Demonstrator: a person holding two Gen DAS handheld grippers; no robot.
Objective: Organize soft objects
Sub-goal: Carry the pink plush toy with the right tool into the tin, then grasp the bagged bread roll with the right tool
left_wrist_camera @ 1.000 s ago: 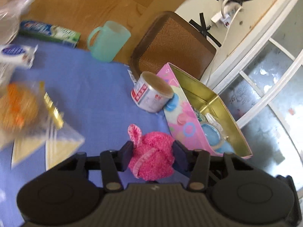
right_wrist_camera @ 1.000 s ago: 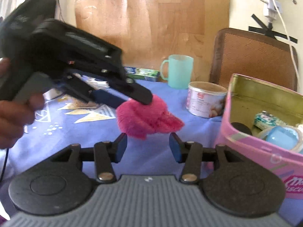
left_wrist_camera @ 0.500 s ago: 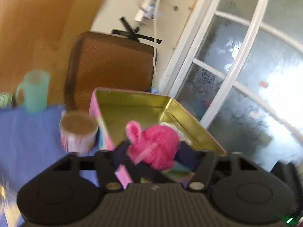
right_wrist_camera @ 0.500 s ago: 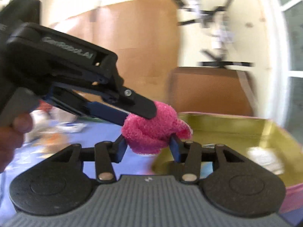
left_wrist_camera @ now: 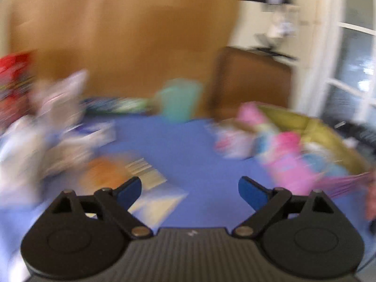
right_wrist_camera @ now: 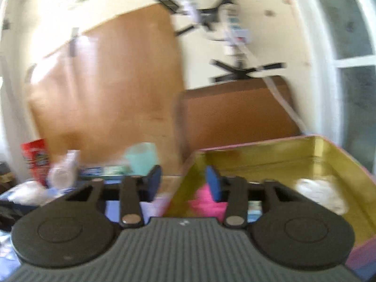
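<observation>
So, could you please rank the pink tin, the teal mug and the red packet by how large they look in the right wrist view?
1. Pink tin, by far the largest, though it is also nearest the camera.
2. Teal mug and red packet look about alike; blur makes ranking them unsure.

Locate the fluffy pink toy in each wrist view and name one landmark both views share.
Left wrist: blurred, the pink toy sits right of centre, in the pink tin.
Right wrist: pink toy low centre inside the tin, behind the right gripper.
Shared landmark: the teal mug.
</observation>
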